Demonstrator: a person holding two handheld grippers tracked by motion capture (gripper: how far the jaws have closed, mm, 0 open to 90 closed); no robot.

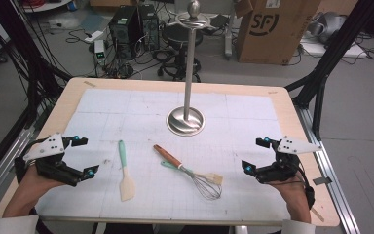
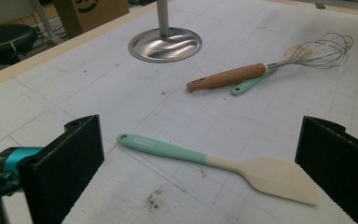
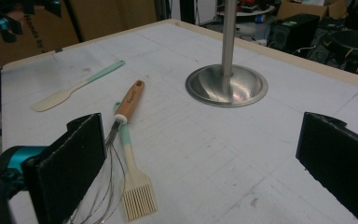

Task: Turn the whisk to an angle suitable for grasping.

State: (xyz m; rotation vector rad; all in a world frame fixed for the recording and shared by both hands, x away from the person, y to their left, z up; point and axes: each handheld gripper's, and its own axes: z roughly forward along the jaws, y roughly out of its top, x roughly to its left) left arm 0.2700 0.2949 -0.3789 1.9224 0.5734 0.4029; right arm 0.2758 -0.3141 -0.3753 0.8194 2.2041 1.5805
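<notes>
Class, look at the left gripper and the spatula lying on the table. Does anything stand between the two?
Nothing visible does. The left gripper hangs open beside the spatula, with bare mat between them. The whisk and brush lie crossed further to the right, and the metal stand is beyond.

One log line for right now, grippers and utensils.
left gripper open | right gripper open | spatula, whisk, brush on mat, untouched
</notes>
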